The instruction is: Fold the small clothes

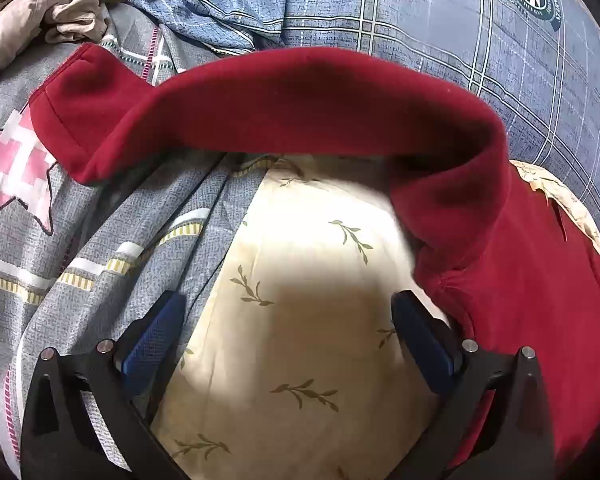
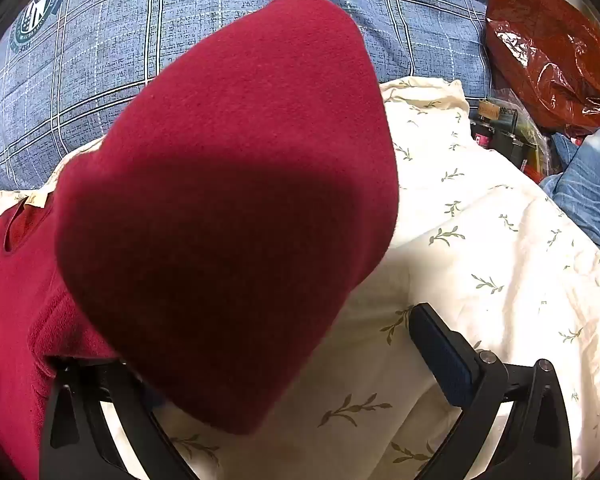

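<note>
A dark red fleece top (image 1: 520,300) lies on a cream leaf-print cloth (image 1: 300,260). One long sleeve (image 1: 280,108) arcs leftward, and its cuff (image 1: 60,108) rests on the grey quilt. My left gripper (image 1: 290,340) hangs open over the cream cloth, left of the top's body, with nothing between its blue pads. In the right wrist view the other red sleeve (image 2: 228,200) is bunched up close to the camera and hides the left finger. My right gripper (image 2: 288,320) stands open, its right finger (image 2: 444,352) bare over the cream cloth (image 2: 480,240).
A grey quilt with a pink star (image 1: 60,240) lies to the left, and blue plaid bedding (image 1: 460,40) lies behind. Beige cloth (image 1: 28,20) is crumpled at the far left. A red plastic bag (image 2: 548,52), small bottles (image 2: 500,128) and jeans (image 2: 588,184) crowd the right.
</note>
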Available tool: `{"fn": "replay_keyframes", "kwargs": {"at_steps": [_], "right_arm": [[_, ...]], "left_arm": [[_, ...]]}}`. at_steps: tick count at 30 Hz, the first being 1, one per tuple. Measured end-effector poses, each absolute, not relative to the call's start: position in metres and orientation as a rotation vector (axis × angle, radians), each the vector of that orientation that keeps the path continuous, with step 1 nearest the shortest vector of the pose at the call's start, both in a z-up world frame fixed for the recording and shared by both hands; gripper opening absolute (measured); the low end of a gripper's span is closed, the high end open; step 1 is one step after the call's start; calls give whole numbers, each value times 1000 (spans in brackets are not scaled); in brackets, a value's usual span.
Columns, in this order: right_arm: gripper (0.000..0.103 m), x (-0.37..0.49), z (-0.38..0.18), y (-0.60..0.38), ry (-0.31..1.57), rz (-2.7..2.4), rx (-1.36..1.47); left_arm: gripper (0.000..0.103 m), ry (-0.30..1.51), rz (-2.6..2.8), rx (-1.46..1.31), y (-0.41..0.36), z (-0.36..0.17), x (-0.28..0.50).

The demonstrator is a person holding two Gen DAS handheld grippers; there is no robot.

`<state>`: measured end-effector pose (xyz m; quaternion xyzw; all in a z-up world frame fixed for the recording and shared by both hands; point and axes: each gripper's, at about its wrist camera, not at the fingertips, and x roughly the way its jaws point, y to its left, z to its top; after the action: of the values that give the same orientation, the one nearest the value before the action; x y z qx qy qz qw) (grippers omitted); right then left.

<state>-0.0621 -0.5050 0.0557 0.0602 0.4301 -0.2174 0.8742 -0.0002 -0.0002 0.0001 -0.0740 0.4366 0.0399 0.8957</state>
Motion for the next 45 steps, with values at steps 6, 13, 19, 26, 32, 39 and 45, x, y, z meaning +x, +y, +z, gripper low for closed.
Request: {"fn": "replay_keyframes", "kwargs": {"at_steps": [6, 13, 19, 26, 32, 39, 45], "right_arm": [[103, -62, 56, -505, 898, -453, 126], [103, -62, 56, -505, 896, -454, 126], [103, -59, 56, -507, 900, -457, 124], [102, -73, 63, -497, 900, -401, 153], [103, -130, 99, -441, 842, -266, 190], [103, -145, 144, -366, 822, -101, 145], [103, -114, 140, -303, 830, -14, 142]], "left_arm": [[103, 909, 78, -163, 0, 1, -1], [103, 911, 78, -164, 0, 2, -1], [103, 916, 83, -161, 0, 3, -2], [103, 1018, 14, -138, 0, 7, 1], [103, 923, 21, -133, 9, 41, -23], [103, 861, -63, -80, -21, 81, -36], [103, 820, -123, -30, -64, 95, -34]]}}
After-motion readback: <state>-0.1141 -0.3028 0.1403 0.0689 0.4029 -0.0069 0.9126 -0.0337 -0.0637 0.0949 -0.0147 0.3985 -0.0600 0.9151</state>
